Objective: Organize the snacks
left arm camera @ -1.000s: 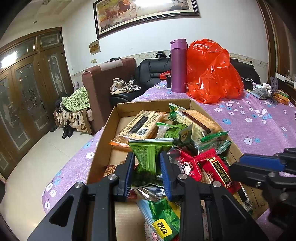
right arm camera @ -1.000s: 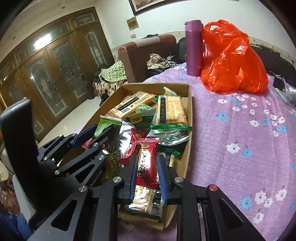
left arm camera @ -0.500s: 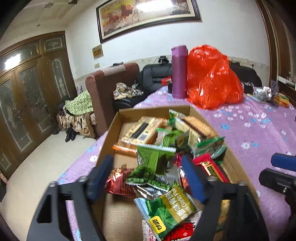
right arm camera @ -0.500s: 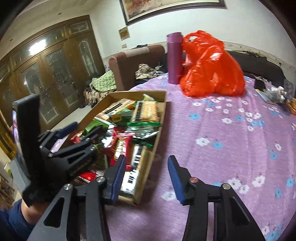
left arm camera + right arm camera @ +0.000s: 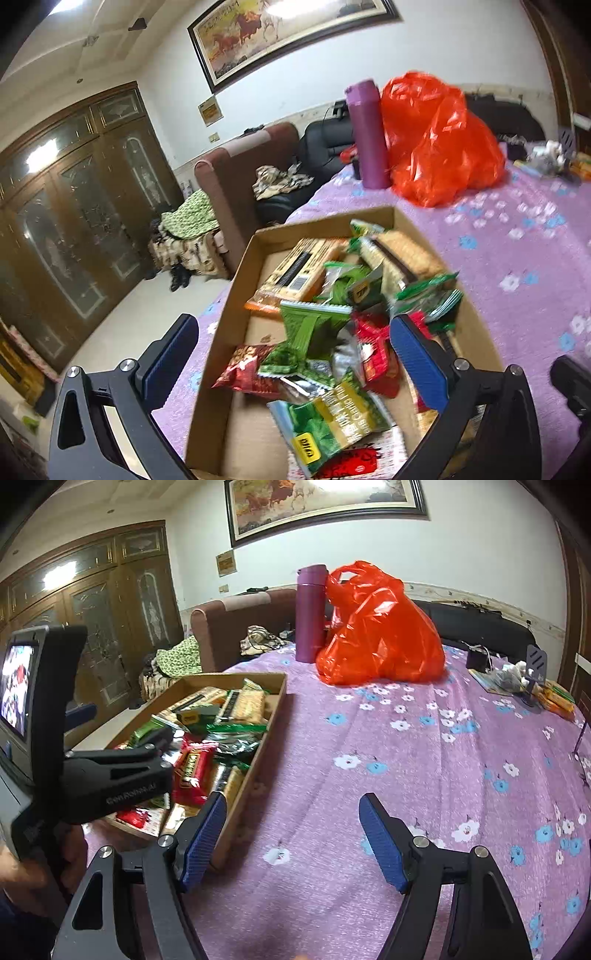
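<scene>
Blue-padded left gripper (image 5: 291, 350) hangs over the cardboard box (image 5: 236, 291), jaws opening, already very wide, nothing pinched betw. them. Its pads straddle the snack pile w/o pressing: a green packet (image 5: 314, 325) stands up in the gap at approx. 12 o'clock from the gripper's centre, a red-brown packet (image 5: 247, 373) lies toward 8 o'clock, and a green-and-yellow packet (image 5: 332, 417) sits at 6 o'clock, near the box's near edge. Red packets (image 5: 373, 350) lie just beside the right-hand pad; contact there can't be told, frame is blurred.

Right gripper (image 5: 291, 838) is off the box, over bare purple flowered cloth on the table (image 5: 443, 775), jaws opening too, wide, empty. Its left-hand pad is close to the box's near corner; touching or not, can't tell. Box lies at approx. 10 o'clock in the right wrist view, packed w/ snacks: cracker packs (image 5: 247, 701) at the far end, a red packet (image 5: 192, 771) nearer.

Far side of the table, at 12 o'clock: purple flask (image 5: 310, 613) touching an orange plastic bag (image 5: 380, 635).
</scene>
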Demonstrator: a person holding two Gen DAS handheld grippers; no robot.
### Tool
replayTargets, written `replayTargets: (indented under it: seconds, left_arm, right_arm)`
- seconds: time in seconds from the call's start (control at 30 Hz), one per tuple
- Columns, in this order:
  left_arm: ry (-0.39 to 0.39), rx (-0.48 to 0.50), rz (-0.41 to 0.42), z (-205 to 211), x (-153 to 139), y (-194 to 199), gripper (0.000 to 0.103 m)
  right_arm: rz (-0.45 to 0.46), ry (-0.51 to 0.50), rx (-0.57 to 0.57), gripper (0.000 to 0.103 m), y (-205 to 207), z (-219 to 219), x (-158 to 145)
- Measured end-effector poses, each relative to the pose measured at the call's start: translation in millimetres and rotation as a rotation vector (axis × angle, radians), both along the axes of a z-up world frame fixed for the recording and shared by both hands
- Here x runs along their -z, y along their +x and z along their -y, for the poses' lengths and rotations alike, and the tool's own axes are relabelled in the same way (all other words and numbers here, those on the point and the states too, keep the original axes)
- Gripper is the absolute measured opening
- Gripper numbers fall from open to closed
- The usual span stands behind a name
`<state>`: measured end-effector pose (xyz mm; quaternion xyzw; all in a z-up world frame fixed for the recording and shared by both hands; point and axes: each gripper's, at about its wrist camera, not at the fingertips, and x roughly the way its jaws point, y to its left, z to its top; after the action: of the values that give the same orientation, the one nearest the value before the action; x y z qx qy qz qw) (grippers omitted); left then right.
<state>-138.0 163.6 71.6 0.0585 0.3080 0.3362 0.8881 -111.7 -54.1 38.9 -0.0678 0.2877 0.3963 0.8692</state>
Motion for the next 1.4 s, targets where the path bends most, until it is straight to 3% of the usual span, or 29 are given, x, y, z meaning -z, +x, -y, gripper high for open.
replayTargets:
  seconds: [0.1, 0.37, 1.4]
  left_arm:
    - [-0.012, 0.007, 0.021, 0.2, -3.4, -0.8, 0.103]
    - [-0.029, -0.015, -0.035, -1.4, 5.7, 7.4, 0.103]
    - [-0.039, -0.020, -0.028, -4.8, 8.9, 4.0, 0.103]
  right_arm:
    - [-0.005, 0.004, 0.003, 0.079, 2.0, 1.1, 1.4]
    - [-0.005, 0.001, -0.005, 0.079, 1.0, 0.4, 1.7]
    - [0.018, -0.028, 0.006, 0.080, -2.4, -3.7, 1.1]
